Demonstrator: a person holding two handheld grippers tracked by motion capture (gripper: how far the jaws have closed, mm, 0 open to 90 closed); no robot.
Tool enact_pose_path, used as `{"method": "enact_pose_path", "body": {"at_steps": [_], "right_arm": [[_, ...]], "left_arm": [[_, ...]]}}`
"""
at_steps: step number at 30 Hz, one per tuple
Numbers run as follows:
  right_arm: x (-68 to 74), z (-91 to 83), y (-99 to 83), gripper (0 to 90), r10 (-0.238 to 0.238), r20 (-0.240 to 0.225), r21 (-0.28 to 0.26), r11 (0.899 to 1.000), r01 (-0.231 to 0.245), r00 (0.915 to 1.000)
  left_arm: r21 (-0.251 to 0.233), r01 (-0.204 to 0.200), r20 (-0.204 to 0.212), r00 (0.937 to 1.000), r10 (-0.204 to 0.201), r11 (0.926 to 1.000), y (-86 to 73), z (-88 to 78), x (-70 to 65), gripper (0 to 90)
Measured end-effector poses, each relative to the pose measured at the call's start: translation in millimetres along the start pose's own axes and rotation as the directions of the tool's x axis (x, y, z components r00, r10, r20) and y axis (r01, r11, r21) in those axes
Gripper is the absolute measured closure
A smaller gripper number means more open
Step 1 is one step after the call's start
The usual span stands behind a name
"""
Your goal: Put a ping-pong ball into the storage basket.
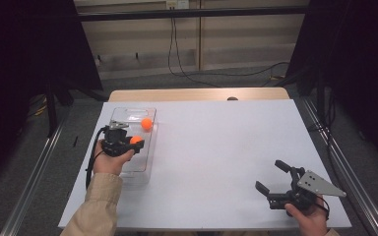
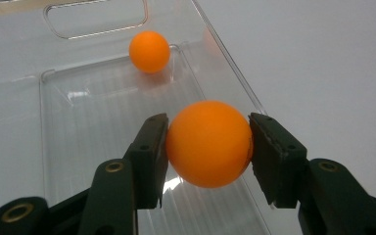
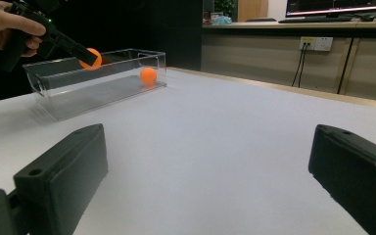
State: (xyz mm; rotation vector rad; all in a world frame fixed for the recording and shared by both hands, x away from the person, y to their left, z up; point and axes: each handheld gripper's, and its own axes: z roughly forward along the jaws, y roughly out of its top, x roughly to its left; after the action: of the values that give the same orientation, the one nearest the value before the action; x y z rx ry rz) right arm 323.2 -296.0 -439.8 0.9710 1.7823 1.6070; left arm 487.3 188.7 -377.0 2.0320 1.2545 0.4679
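The left tool (image 2: 208, 147) gripped an orange ball (image 2: 208, 144) between its jaws, above the clear plastic bin (image 1: 147, 167) at nine o'clock on the white surface (image 1: 216, 147). A second orange ball (image 1: 146, 123) lay inside the bin toward twelve o'clock. The right tool (image 1: 271, 176) rested at five o'clock with jaws spread wide, holding nothing.
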Motion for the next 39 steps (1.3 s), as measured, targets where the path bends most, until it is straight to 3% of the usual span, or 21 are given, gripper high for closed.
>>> {"method": "enact_pose_path", "body": {"at_steps": [27,32,39], "right_arm": [[-0.1,0.0,-0.1,0.6,-0.002,-0.002,0.003,1.000,0.002,1.0000],[-0.1,0.0,-0.1,0.6,-0.002,-0.002,0.003,1.000,0.002,1.0000],[-0.1,0.0,0.0,0.6,-0.002,-0.001,0.001,1.000,0.002,1.0000]], "left_arm": [[-0.003,0.030,-0.007,0.9995,-0.030,0.9995,-4.6,3.1,1.5,50.6],[0.010,0.012,-0.010,0.9999,-0.012,0.9999,-5.8,2.9,3.5,50.5],[0.000,0.020,-0.010,0.9998,-0.020,0.9998,-5.8,2.6,3.4,49.7]]}}
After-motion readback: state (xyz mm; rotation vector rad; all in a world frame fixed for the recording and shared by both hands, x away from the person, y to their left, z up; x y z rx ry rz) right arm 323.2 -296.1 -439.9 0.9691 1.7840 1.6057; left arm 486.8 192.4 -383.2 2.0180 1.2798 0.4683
